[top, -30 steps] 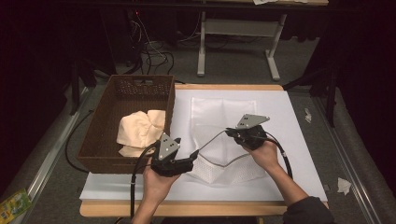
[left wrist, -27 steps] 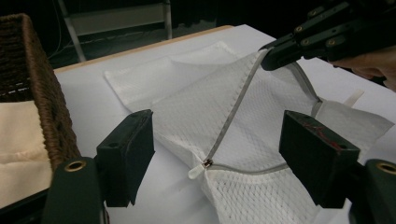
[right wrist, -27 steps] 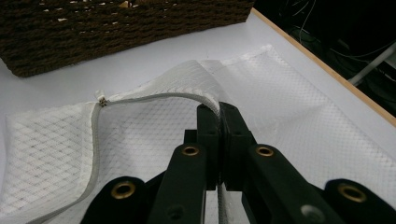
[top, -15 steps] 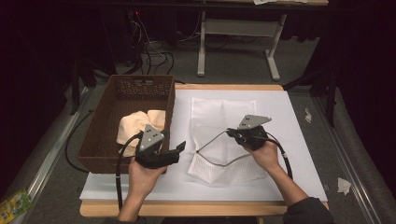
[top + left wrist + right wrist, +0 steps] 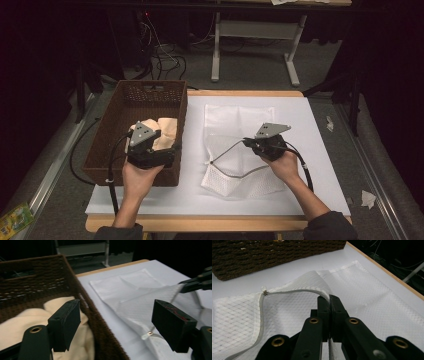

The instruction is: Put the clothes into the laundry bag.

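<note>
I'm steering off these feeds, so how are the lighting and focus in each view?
High view: the white table is evenly lit, the floor and surroundings are very dark. Left gripper view: the near basket wall and cream cloth are soft, the mesh bag is sharper. Right gripper view: the bag's weave and zipper are crisp, with no glare.

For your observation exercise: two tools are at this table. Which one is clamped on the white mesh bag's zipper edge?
The right tool, jaws pressed together on the mesh bag. The left tool stands open over the basket.

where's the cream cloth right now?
High view: the cream cloth lies in the brown basket at table left, under the left gripper.
</note>
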The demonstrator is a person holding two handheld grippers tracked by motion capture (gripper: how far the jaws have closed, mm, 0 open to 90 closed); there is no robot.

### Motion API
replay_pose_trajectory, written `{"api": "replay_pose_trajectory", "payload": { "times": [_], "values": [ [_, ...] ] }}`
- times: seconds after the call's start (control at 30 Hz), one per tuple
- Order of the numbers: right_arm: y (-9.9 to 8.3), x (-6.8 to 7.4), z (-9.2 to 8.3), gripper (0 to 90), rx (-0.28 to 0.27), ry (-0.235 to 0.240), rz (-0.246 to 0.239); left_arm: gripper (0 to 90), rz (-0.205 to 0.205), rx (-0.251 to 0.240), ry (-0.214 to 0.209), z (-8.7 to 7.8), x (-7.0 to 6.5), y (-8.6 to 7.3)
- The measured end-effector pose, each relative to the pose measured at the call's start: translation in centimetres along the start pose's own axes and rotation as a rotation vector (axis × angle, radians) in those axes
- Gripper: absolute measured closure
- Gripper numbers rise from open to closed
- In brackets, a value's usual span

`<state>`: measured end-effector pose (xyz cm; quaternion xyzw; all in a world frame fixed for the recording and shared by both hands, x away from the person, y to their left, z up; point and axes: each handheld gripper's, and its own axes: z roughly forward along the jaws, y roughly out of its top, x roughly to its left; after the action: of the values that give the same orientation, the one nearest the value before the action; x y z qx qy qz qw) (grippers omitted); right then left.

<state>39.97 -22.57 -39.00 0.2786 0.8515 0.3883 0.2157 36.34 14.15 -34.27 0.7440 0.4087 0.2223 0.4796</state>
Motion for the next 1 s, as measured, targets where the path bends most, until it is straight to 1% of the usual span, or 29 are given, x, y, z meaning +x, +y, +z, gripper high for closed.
{"api": "replay_pose_trajectory", "payload": {
  "times": [0.13, 0.17, 0.23, 0.3, 0.33, 0.4, 0.43, 0.53, 0.63, 0.73, 0.83, 0.9, 0.97, 1.0],
  "values": [
    [0.0, -0.1, -0.1, 89.0, 0.002, -0.007, -0.007, 23.4, 0.001, -0.002, 0.030, 0.2, 1.1, 0.3],
    [0.0, -0.1, -0.1, 89.0, 0.002, -0.006, 0.001, 23.3, -0.002, 0.001, 0.035, 0.3, 1.4, 0.4],
    [0.0, -0.1, 0.0, 89.0, 0.001, -0.006, -0.005, 22.3, -0.003, 0.006, 0.042, 0.4, 2.0, 0.5],
    [0.0, 0.0, 0.1, 89.0, 0.000, -0.009, -0.004, 21.1, -0.004, 0.022, 0.053, 0.6, 2.7, 0.6],
    [0.0, 0.0, 0.2, 89.0, 0.003, -0.008, -0.011, 19.9, -0.010, 0.035, 0.052, 0.7, 3.1, 0.7],
    [0.0, 0.1, 0.3, 89.0, 0.011, -0.007, -0.004, 18.3, -0.018, 0.050, 0.048, 0.9, 3.8, 0.8],
    [0.0, 0.0, 0.3, 89.0, 0.009, -0.005, -0.009, 17.4, -0.023, 0.058, 0.048, 1.0, 4.2, 0.8],
    [0.1, 0.0, 0.3, 89.0, 0.011, -0.007, -0.009, 16.1, -0.026, 0.077, 0.059, 1.3, 4.9, 0.9],
    [0.1, -0.1, 0.3, 89.0, 0.010, -0.010, -0.009, 15.8, -0.023, 0.107, 0.099, 1.8, 5.8, 1.0],
    [0.1, 0.0, 0.3, 89.0, 0.009, -0.007, -0.011, 15.2, -0.042, 0.131, 0.116, 2.3, 6.7, 0.9],
    [0.1, 0.0, 0.3, 89.0, 0.011, -0.008, -0.012, 14.2, -0.051, 0.176, 0.134, 3.0, 7.7, 0.7],
    [0.1, -0.1, 0.3, 89.0, 0.014, -0.004, -0.008, 11.9, -0.068, 0.204, 0.137, 3.5, 8.3, 0.6],
    [0.1, -0.2, 0.2, 89.0, 0.014, -0.008, -0.008, 8.3, -0.099, 0.246, 0.119, 4.2, 9.3, 0.3],
    [0.1, -0.2, 0.2, 89.0, 0.012, -0.007, -0.007, 6.9, -0.105, 0.261, 0.118, 4.4, 9.6, 0.2]
  ]
}}
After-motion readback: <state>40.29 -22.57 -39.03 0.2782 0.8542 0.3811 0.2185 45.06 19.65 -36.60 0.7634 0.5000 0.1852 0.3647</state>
